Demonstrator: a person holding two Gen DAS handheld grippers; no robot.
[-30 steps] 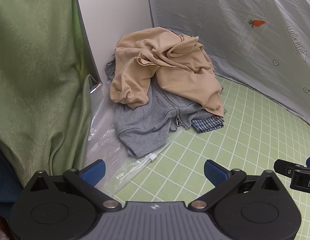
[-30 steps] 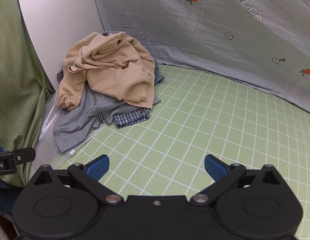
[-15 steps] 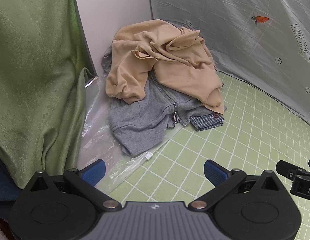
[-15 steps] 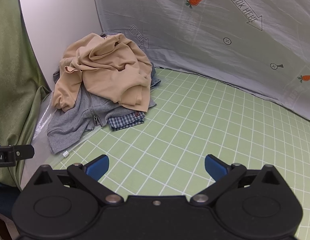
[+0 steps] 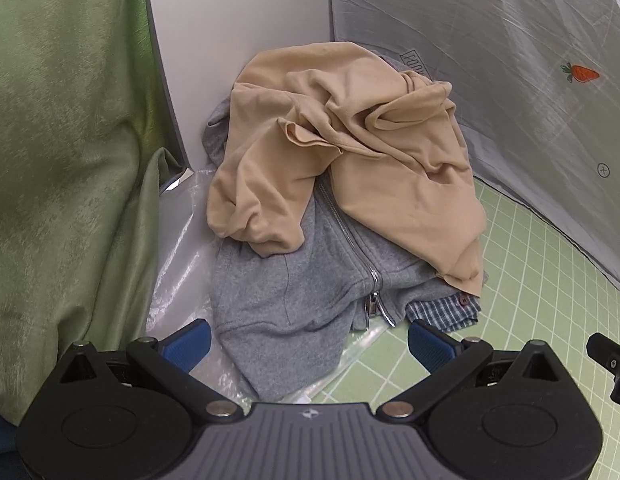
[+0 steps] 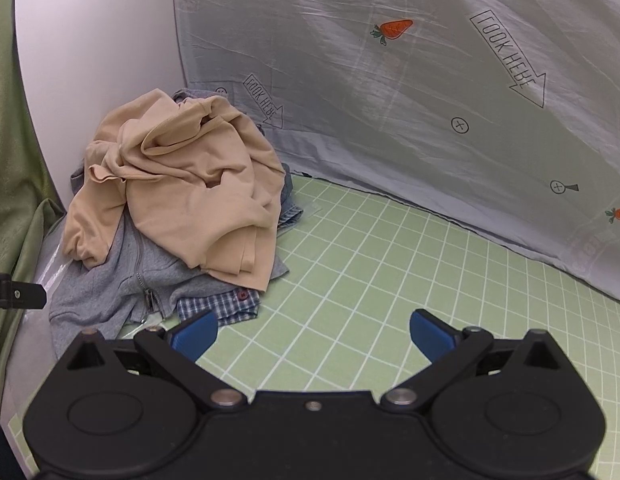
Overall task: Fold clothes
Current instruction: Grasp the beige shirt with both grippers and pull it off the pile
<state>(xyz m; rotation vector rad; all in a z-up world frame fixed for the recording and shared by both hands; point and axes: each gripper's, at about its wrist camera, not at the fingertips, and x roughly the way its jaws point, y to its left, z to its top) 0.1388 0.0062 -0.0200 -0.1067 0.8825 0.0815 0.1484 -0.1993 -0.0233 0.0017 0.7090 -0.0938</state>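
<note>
A pile of clothes lies in the back left corner of the green grid mat (image 6: 390, 280). A crumpled tan top (image 5: 350, 152) (image 6: 189, 188) lies on top. Under it is a grey zip hoodie (image 5: 293, 296) (image 6: 121, 280), and a blue checked shirt (image 5: 446, 308) (image 6: 221, 306) sticks out at the bottom. My left gripper (image 5: 310, 340) is open and empty, its fingers either side of the hoodie's near hem. My right gripper (image 6: 314, 330) is open and empty over the mat, just right of the pile.
A clear plastic zip bag (image 5: 181, 248) lies under the pile. A green cloth (image 5: 61, 160) hangs at the left. A white panel (image 5: 237, 32) and a grey printed sheet (image 6: 390, 80) wall the corner.
Both grippers have moved forward towards the pile, which now looks larger and nearer. Both stay open.
</note>
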